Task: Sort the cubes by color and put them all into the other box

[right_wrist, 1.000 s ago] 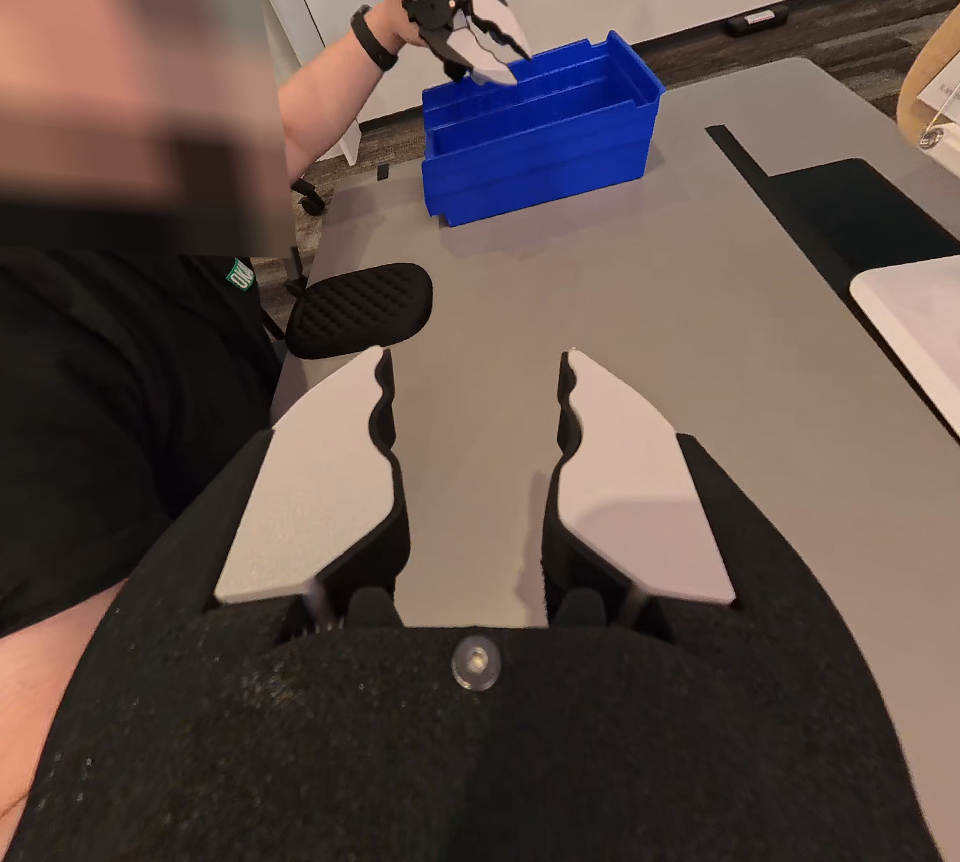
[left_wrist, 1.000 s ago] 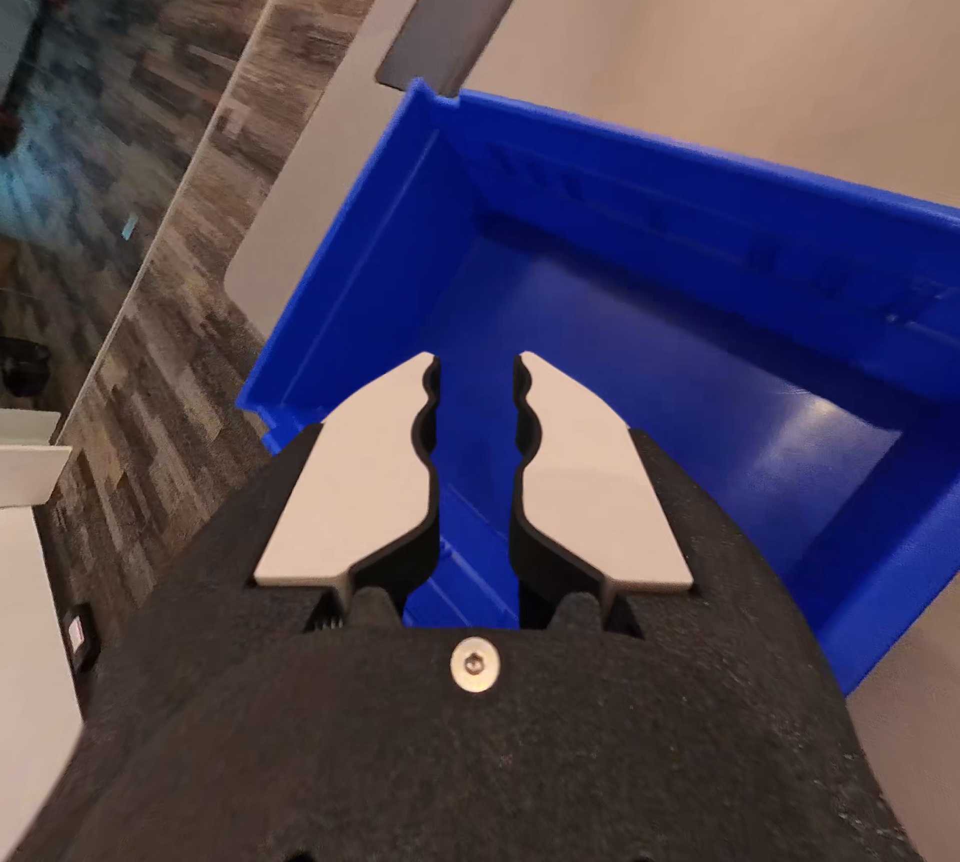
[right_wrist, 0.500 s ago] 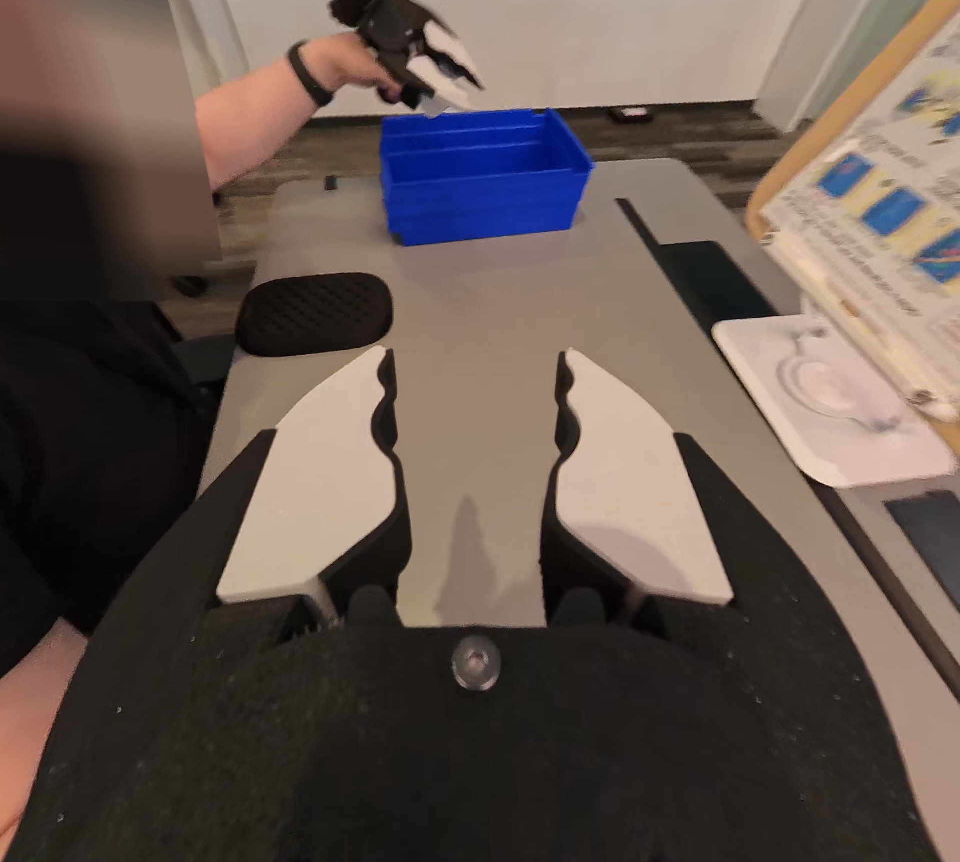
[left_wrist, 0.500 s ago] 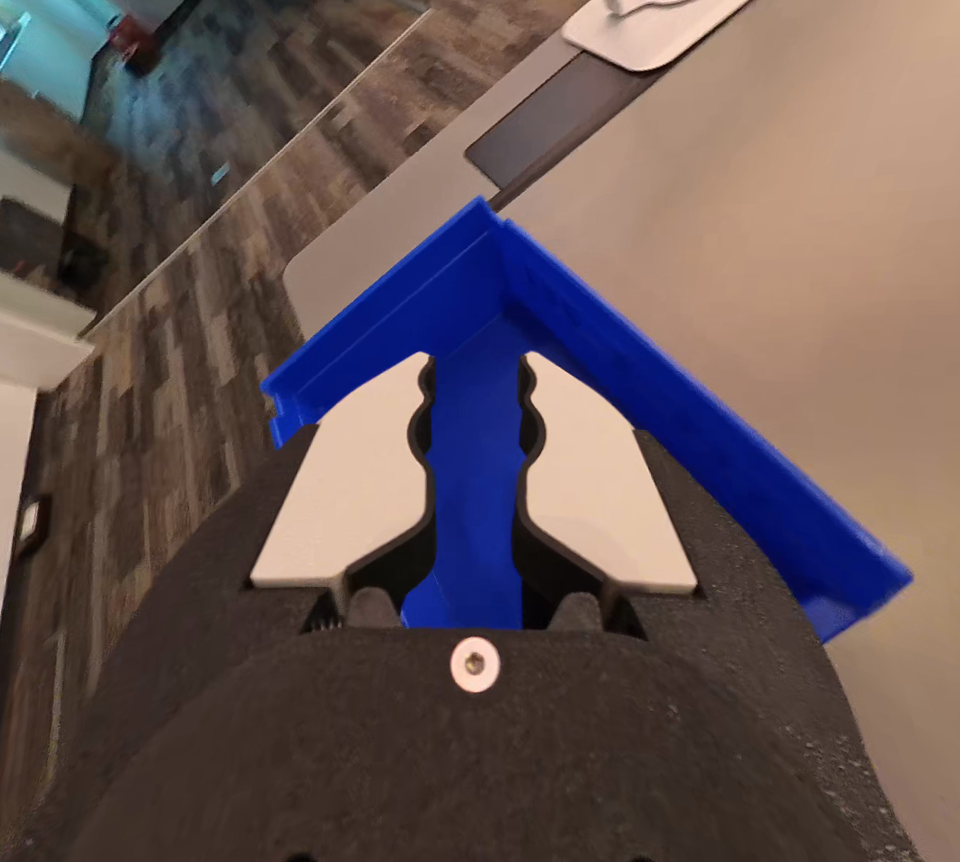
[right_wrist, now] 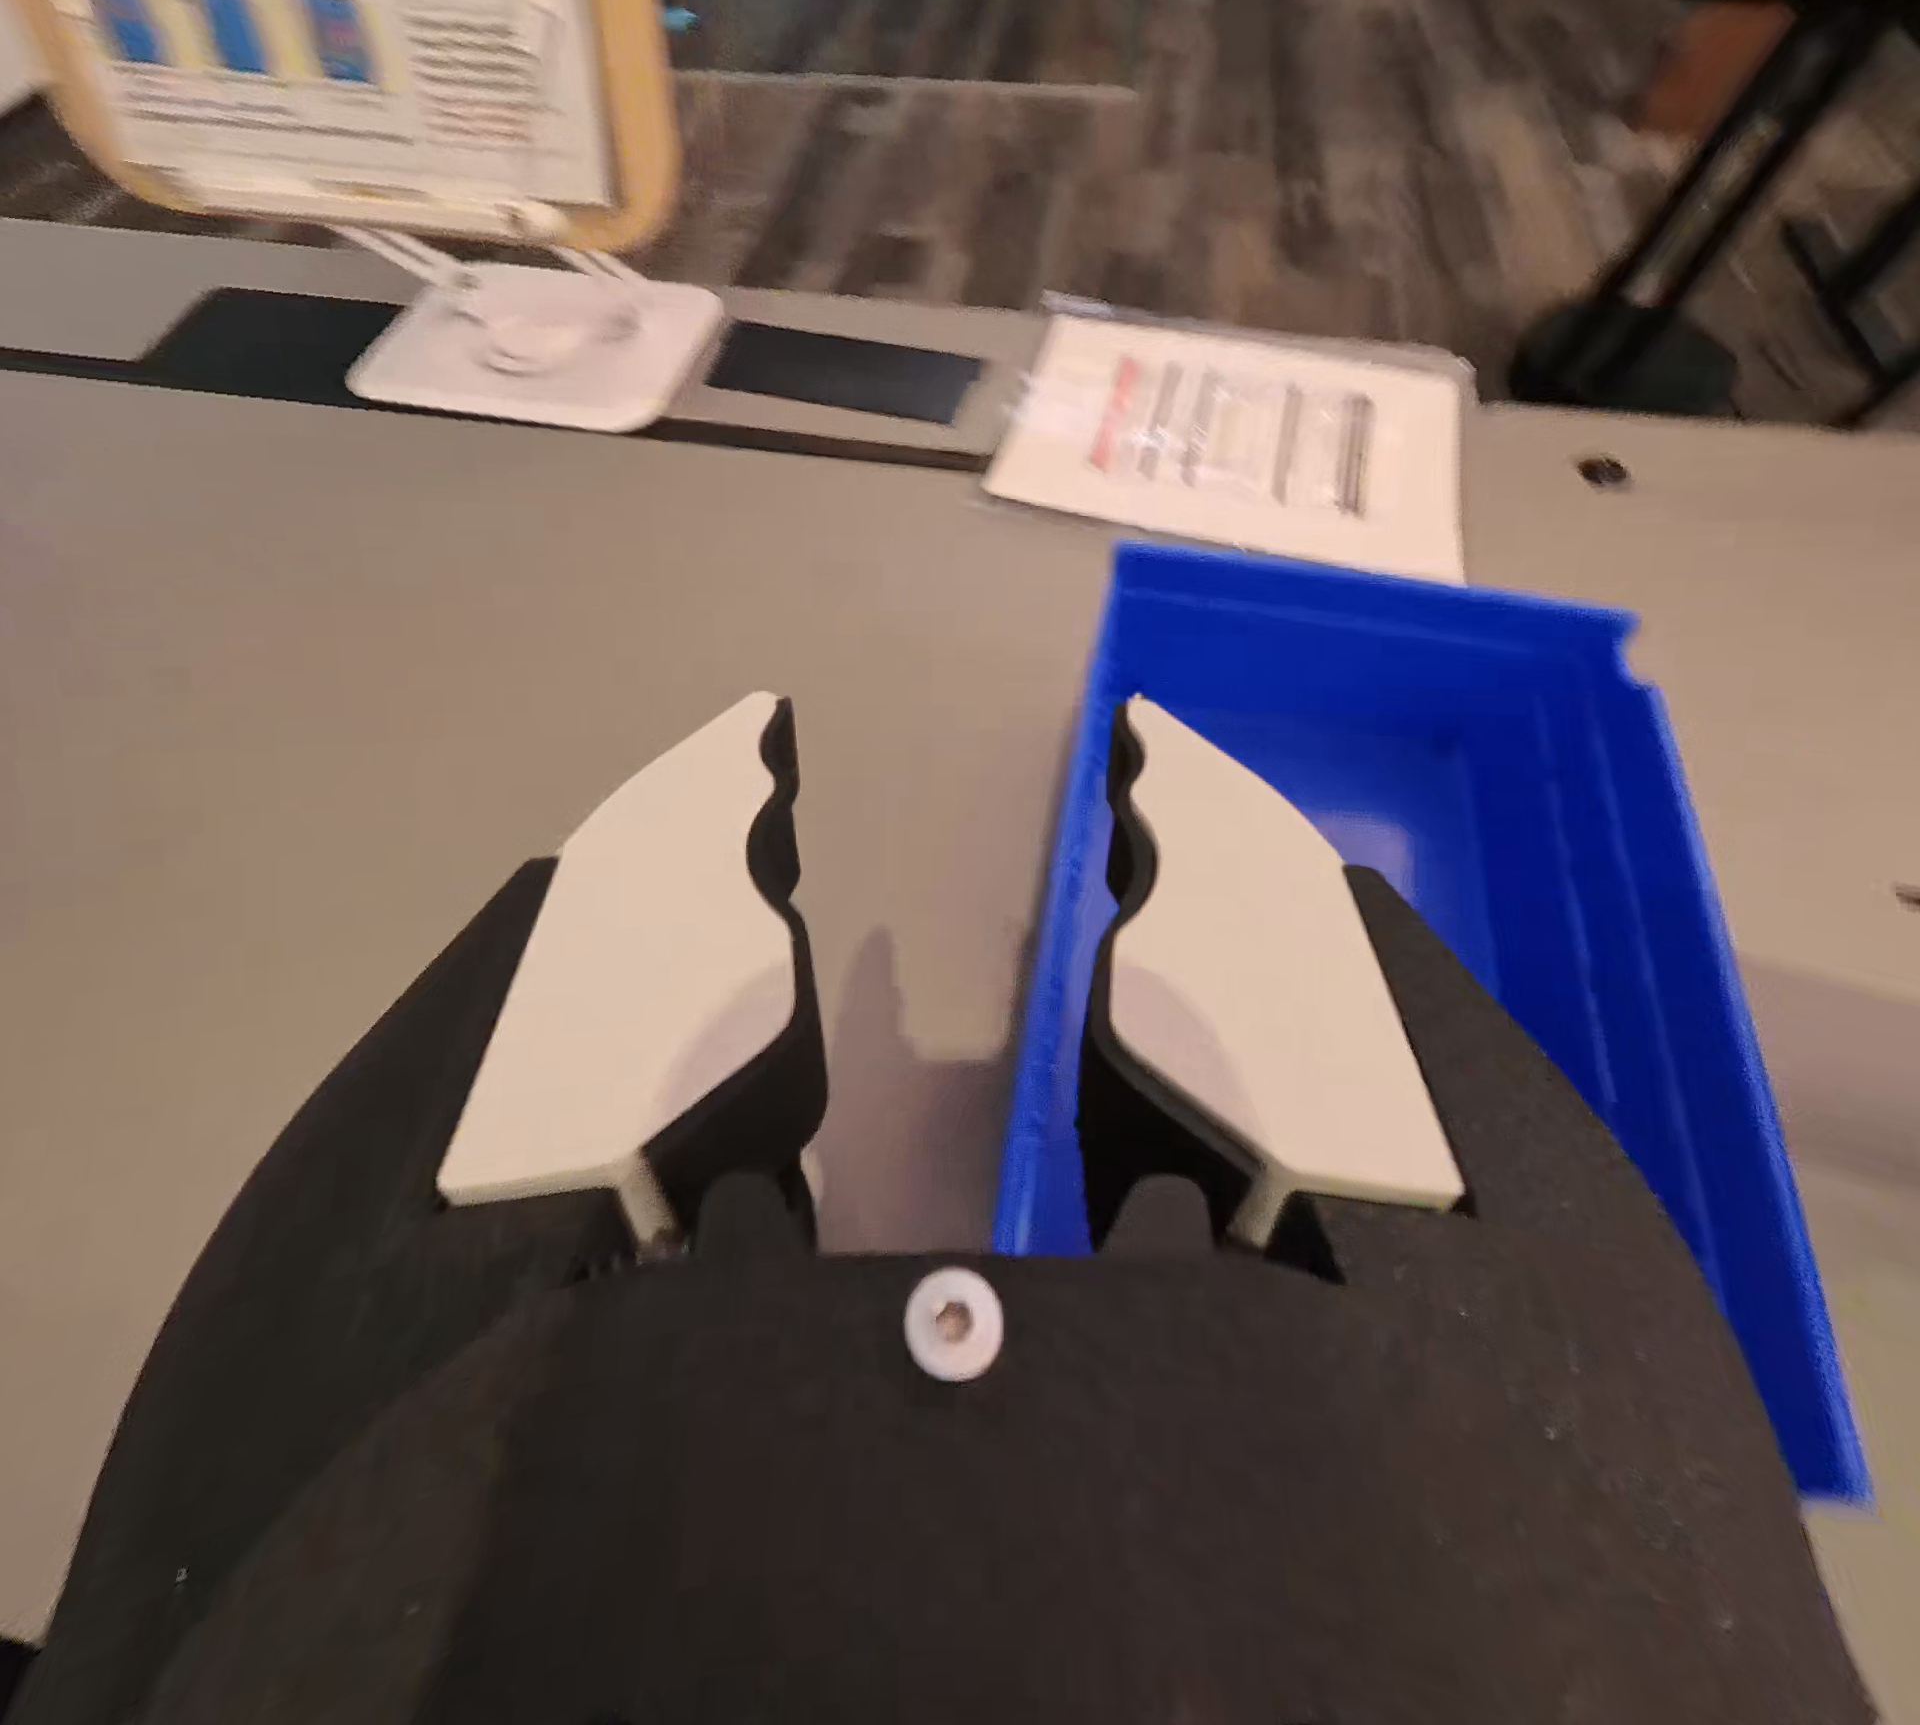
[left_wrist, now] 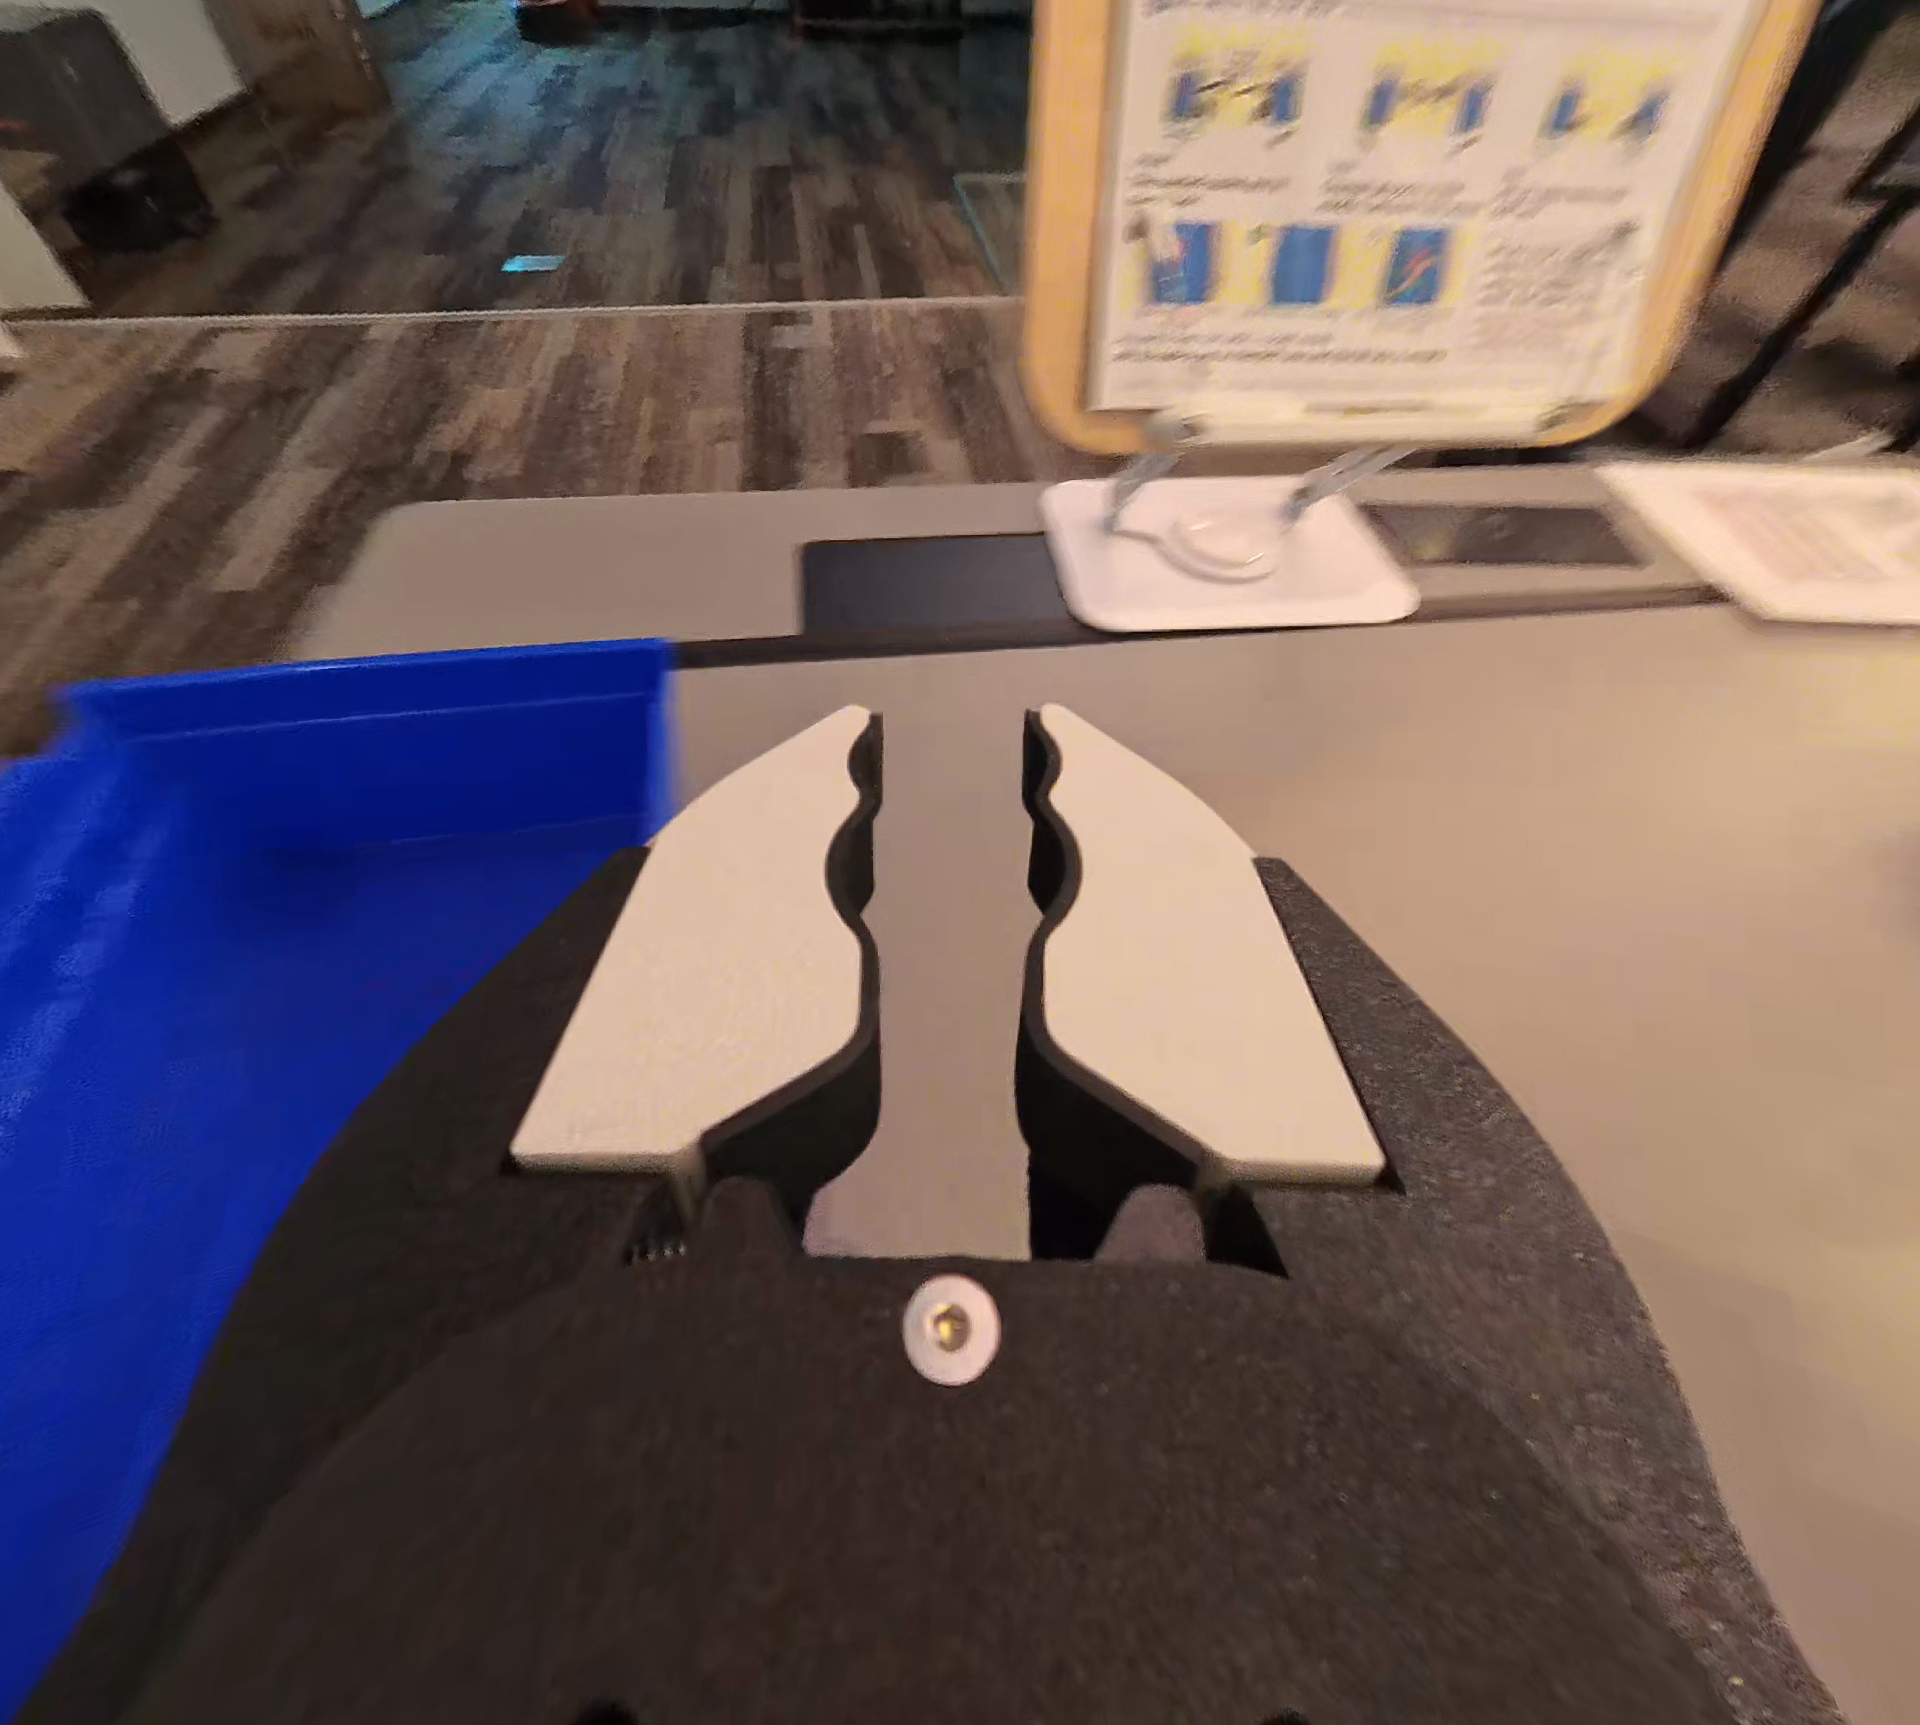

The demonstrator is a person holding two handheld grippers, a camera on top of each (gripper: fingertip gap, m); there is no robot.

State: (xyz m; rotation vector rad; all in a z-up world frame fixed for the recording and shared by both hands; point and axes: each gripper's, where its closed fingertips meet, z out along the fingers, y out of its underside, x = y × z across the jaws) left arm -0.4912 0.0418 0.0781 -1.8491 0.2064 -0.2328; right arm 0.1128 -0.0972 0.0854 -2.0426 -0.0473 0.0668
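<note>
Grey table (left_wrist: pixel 1455 792): both views have swung round from 1 blue box (left_wrist: pixel 208 896) toward another (right_wrist: pixel 1507 844); left gripper (left_wrist: pixel 951 725) and right gripper (right_wrist: pixel 951 714) apart, empty; no cubes visible.

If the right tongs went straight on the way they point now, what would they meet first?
Probably the bare table: the open right tongs point at it just left of the blue box, whose wall may graze the right finger; depth is unclear.

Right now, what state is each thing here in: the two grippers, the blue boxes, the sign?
Left gripper: open, empty, over the table.
Right gripper: open, empty.
Left box: upright; visible part empty.
Right box: upright; visible part empty.
Sign: upright on its stand.
Cubes: none in view.
</note>
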